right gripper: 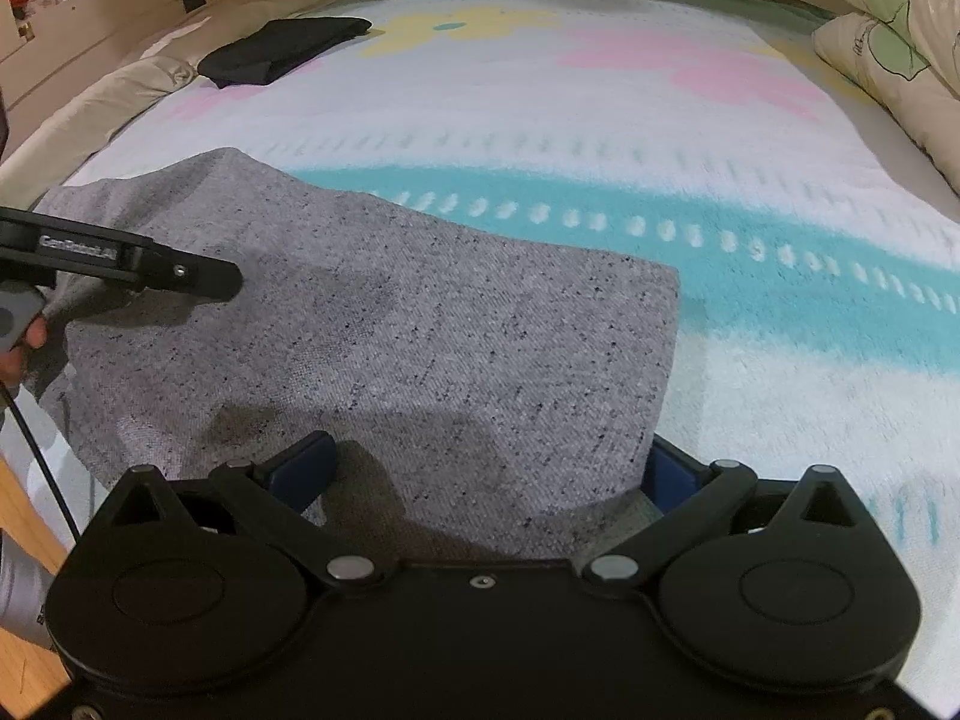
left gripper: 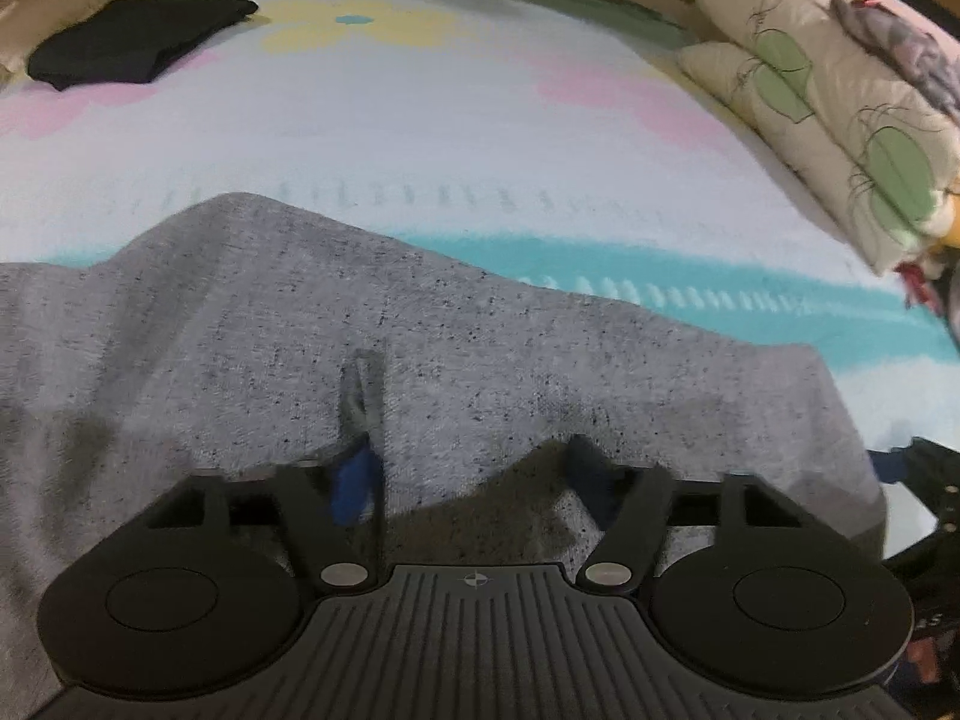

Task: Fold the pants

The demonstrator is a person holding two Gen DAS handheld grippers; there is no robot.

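The grey pants [right gripper: 384, 324] are seen lying in soft, rumpled layers on the flower-patterned bed [right gripper: 540, 120], well apart from a dark folded garment [right gripper: 282, 51] near its far edge. The left hand-held gripper [left gripper: 474, 468] is spread above the fabric with nothing pinched, and the right hand-held gripper [right gripper: 492, 468] is spread wide around a raised fold whose cloth lies between the jaws, though pressing cannot be told. The knit is judged light, limp and non-slippery, best taken at an edge or corner through all layers.
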